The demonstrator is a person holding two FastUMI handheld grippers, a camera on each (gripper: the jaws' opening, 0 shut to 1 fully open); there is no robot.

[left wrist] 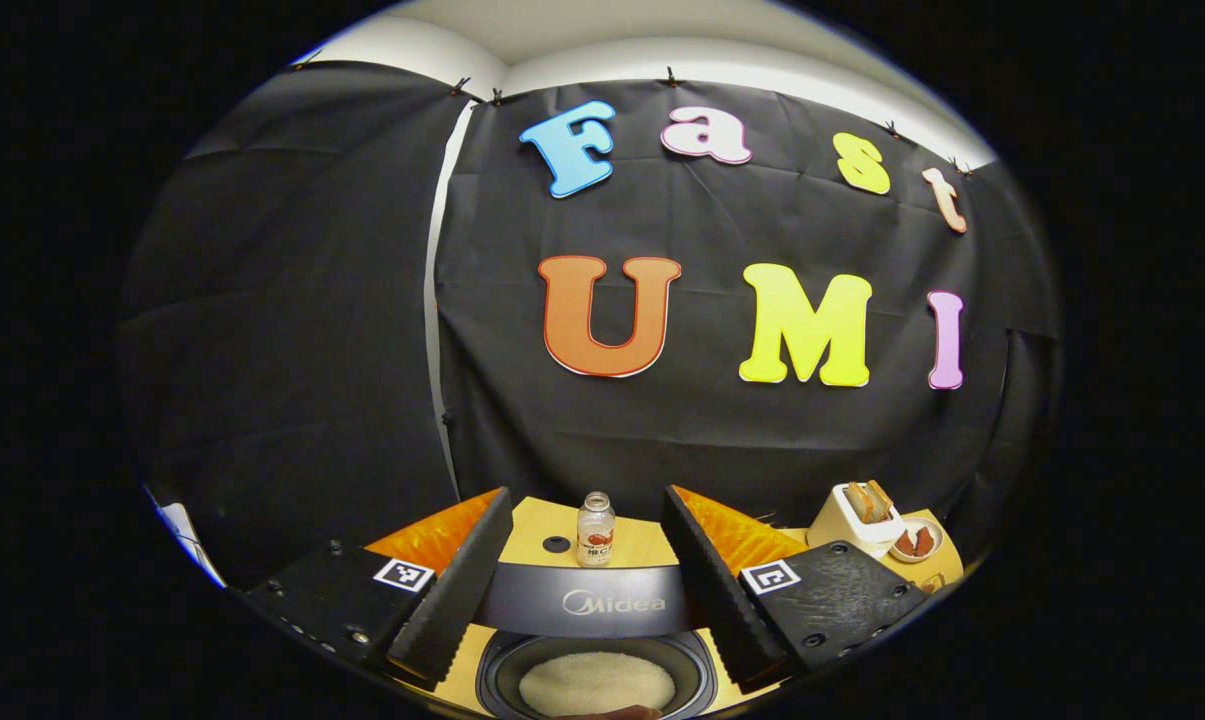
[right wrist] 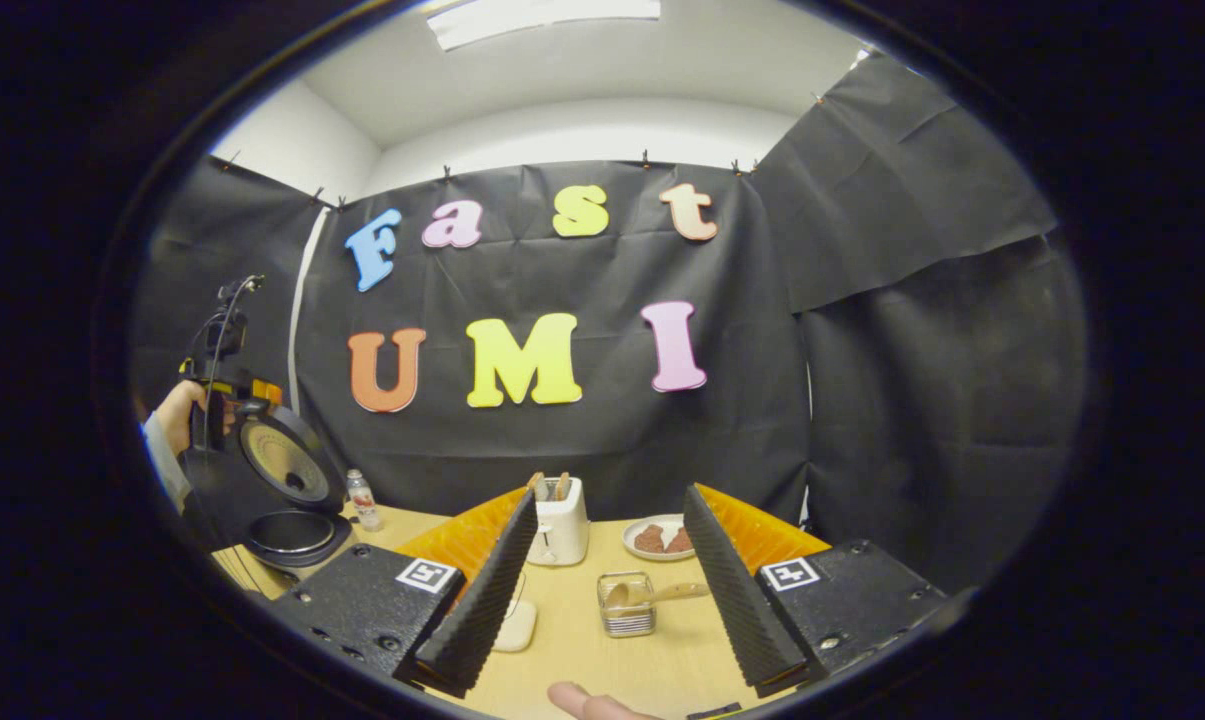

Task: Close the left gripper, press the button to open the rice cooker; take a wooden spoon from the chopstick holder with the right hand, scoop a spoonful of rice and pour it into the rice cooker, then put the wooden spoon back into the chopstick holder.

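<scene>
With the rice cooker (right wrist: 287, 500) open and both grippers' fingers spread, the right gripper (right wrist: 602, 610) likely grasps the wooden spoon (right wrist: 652, 595) next.

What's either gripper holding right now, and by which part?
Nothing. The left gripper is open above the open rice cooker; the right gripper is open, short of the wooden spoon lying in its holder.

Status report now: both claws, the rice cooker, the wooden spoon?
Both claws, left and right, open, empty. Rice cooker lid up, rice inside. Wooden spoon resting in holder, path clear.
</scene>
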